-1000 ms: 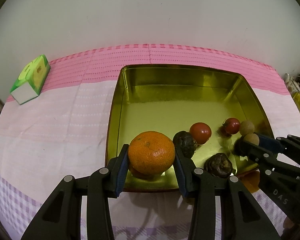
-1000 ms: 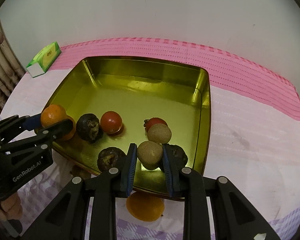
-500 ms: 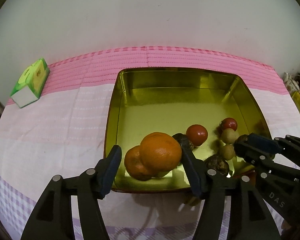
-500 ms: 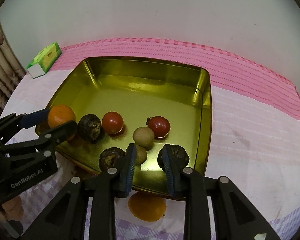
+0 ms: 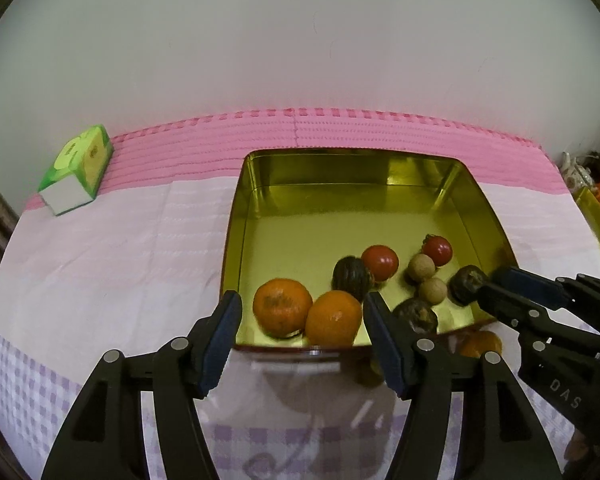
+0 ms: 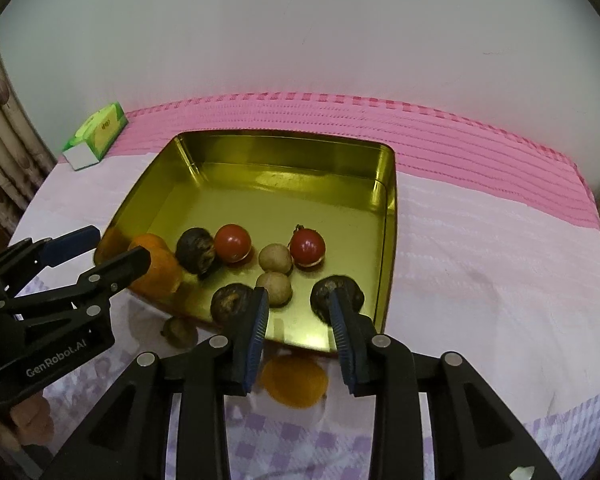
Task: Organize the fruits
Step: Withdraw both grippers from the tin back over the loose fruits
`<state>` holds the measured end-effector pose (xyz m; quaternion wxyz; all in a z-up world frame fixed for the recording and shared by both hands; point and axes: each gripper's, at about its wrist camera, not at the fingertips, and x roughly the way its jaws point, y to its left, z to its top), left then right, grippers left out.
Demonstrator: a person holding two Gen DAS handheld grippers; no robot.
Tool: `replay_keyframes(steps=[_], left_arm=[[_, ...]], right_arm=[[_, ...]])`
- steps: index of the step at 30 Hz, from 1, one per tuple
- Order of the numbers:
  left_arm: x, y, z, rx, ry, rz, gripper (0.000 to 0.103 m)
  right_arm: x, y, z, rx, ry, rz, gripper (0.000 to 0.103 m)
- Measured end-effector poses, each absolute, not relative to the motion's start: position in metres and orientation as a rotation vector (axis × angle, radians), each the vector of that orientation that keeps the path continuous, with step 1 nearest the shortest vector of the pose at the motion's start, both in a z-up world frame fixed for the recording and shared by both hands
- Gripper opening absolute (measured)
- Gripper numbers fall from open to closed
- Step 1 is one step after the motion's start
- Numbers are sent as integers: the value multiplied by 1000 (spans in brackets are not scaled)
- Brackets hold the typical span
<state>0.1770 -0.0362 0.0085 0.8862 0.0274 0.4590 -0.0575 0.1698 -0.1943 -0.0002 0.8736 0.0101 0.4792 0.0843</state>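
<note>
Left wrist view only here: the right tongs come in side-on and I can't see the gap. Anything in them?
Observer: No. In the right wrist view the right tongs stand apart with nothing between the pads, only bare floor of the tray.
Operator: Orange blob behind those tongs, in the tray or out?
Observer: Out. That orange lies on the cloth, just in front of the tray's near rim and below the right tongs.
</note>
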Motion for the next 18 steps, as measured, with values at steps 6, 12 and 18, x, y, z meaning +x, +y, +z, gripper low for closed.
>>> replay_keyframes(steps=[6,12,18], left_arm=[[149,-23,17,31,927,-97,64],[123,-14,1,28,963,-74,64],[105,-7,-17,11,1002,-54,64]], right_arm=[[143,-203,7,52,981,159,32],[117,-216,-4,70,1005,135,32],[97,-220,-27,74,1058,127,32]])
